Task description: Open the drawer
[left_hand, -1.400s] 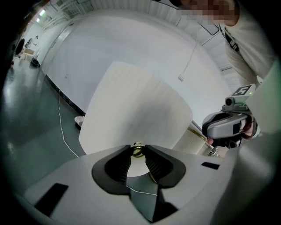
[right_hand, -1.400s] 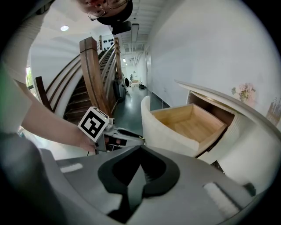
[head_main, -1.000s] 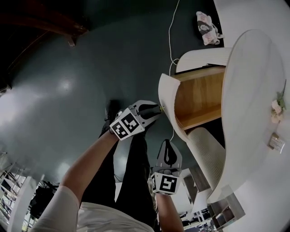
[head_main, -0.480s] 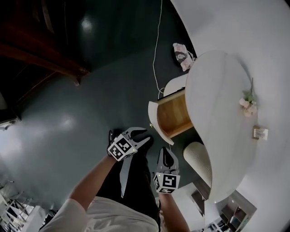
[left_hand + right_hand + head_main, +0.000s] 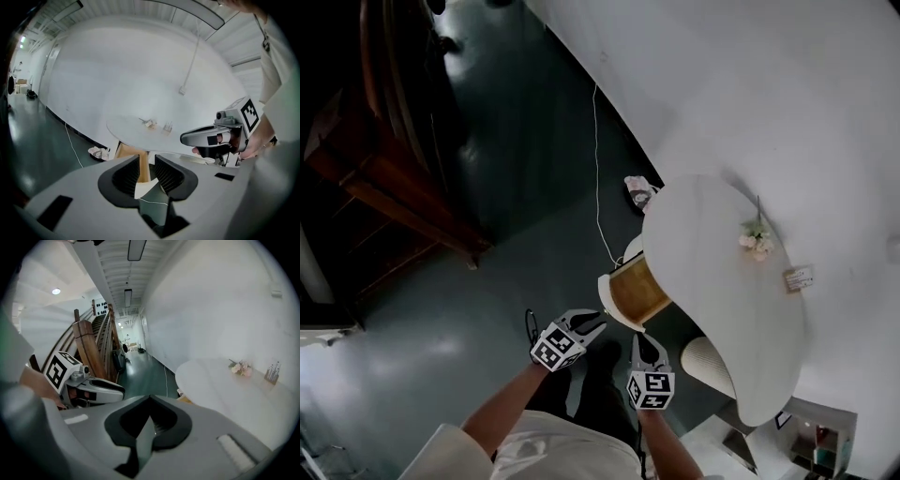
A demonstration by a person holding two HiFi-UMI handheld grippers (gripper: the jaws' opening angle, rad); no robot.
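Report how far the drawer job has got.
Done: the drawer stands pulled out from under the table, its wooden inside showing. In hand: nothing. The left gripper, jaws apart though they have just been closing, and the shut right gripper are both empty and clear of it. Left: apparently nothing.
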